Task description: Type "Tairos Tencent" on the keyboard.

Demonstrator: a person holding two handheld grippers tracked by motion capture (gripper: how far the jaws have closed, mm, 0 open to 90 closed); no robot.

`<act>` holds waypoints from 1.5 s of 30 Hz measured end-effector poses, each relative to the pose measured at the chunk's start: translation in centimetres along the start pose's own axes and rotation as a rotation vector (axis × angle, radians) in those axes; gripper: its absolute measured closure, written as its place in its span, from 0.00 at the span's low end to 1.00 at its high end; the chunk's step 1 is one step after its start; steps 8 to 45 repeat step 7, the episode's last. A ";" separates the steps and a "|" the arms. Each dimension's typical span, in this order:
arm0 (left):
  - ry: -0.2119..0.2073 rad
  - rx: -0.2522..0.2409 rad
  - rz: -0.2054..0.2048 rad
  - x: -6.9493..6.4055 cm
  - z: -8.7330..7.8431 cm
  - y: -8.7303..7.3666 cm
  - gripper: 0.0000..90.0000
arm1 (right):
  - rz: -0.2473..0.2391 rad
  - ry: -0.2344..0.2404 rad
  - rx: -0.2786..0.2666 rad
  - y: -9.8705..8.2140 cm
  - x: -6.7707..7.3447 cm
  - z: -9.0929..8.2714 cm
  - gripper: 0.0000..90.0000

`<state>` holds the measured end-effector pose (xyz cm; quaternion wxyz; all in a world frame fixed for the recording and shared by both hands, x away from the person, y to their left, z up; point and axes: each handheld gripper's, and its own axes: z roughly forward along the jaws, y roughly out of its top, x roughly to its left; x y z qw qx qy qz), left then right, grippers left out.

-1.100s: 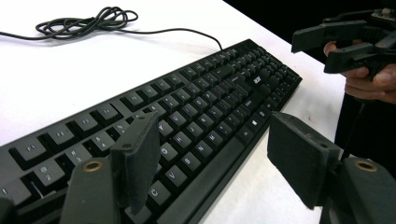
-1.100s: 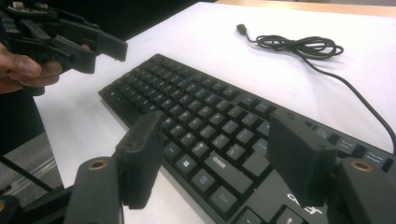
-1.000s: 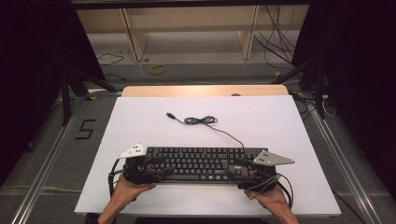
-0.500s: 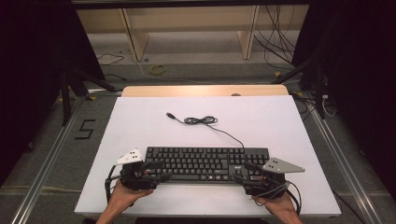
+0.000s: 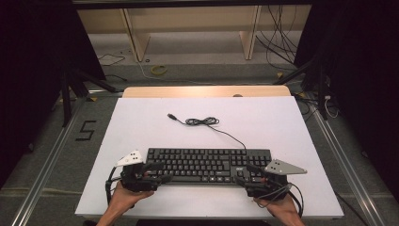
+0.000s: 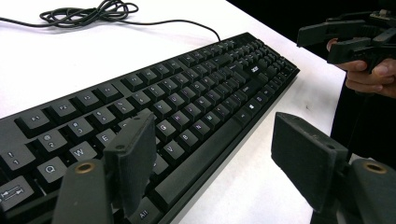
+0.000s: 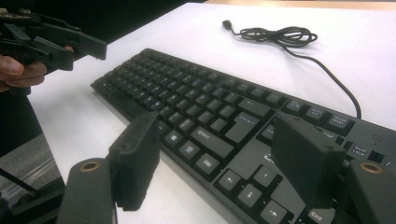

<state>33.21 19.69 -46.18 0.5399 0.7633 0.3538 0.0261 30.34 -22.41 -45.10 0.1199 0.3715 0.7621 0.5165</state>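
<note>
A black keyboard (image 5: pixel 207 165) lies flat near the front of the white table (image 5: pixel 141 127). Its cable (image 5: pixel 202 121) runs back to a loose coil and a plug. My left gripper (image 5: pixel 157 173) is at the keyboard's left end, open. In the left gripper view its jaws (image 6: pixel 215 123) straddle the front edge of the keyboard (image 6: pixel 187 98) without touching it. My right gripper (image 5: pixel 245 175) is at the right end, open, its jaws having just been widening. One jaw hangs over the arrow keys (image 7: pixel 252 186), the other off the front edge, and nothing is gripped.
The white table ends close behind both hands at its near edge (image 5: pixel 207 216). A wooden strip (image 5: pixel 207 91) borders the far side. Beyond it are shelf legs and loose cables on the floor. Metal rails run along both sides of the table.
Both grippers have drawn back a little toward the near edge and outward from the keyboard's ends. The keyboard and its cable lie where they were.
</note>
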 end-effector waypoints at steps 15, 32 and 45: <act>0.009 -0.012 0.004 0.0 -0.1 0.0 0.34 | -0.004 -0.001 0.000 0.0 0.0 0.0 0.37; 0.009 -0.012 0.004 0.0 -0.1 0.0 0.34 | -0.004 -0.001 0.000 0.0 0.0 0.0 0.37; 0.009 -0.012 0.004 0.0 -0.1 0.0 0.34 | -0.004 -0.001 0.000 0.0 0.0 0.0 0.37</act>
